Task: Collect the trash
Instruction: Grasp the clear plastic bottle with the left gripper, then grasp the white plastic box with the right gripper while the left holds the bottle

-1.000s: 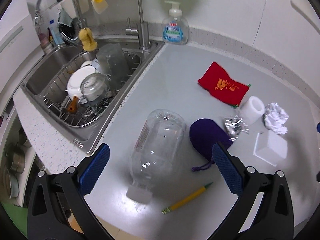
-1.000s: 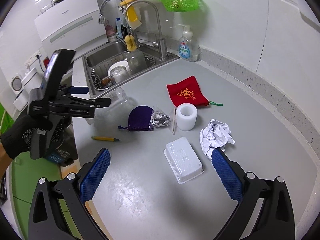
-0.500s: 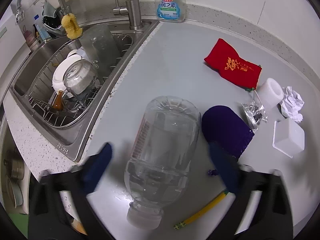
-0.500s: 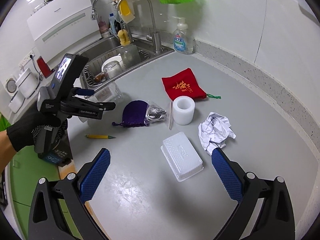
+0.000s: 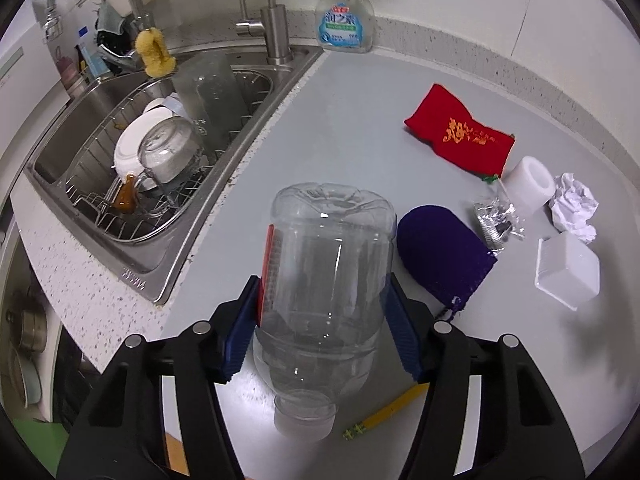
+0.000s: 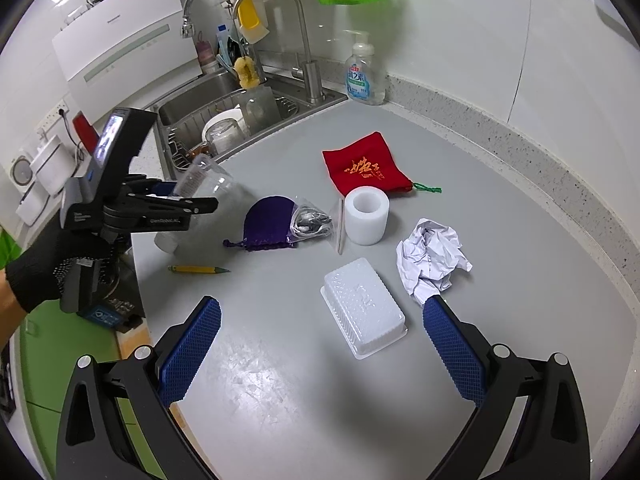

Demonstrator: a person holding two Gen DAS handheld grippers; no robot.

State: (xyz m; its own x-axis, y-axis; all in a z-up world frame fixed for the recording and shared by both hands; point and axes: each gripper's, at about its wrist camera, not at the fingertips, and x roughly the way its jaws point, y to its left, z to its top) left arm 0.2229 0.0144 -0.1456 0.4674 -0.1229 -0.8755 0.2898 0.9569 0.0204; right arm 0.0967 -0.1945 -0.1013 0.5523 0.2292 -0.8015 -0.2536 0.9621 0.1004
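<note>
A clear plastic bottle [image 5: 328, 248] lies on the grey counter [image 5: 340, 120], cap end toward me. My left gripper [image 5: 322, 280] straddles its body, its jaws closing, and both blue pads touch the bottle's sides. The right wrist view shows that left gripper [image 6: 192, 200] in a gloved hand, around the bottle [image 6: 208, 178]. My right gripper [image 6: 322, 304] hangs open above the counter, holding nothing, just short of a white plastic tray [image 6: 364, 308]. Crumpled white paper [image 6: 432, 256] lies beside the right fingertip.
A purple pouch [image 5: 440, 248], a foil wrapper [image 5: 496, 220], a white roll [image 5: 528, 184], a red pouch [image 5: 460, 136] and a yellow pencil [image 5: 384, 412] lie near the bottle. The sink [image 5: 132, 264] holds dishes at the left. A soap bottle [image 5: 344, 20] stands by the wall.
My left gripper has come in around the bottle and its jaws have narrowed from wide open until the pads meet the bottle's sides. The right gripper has stayed put.
</note>
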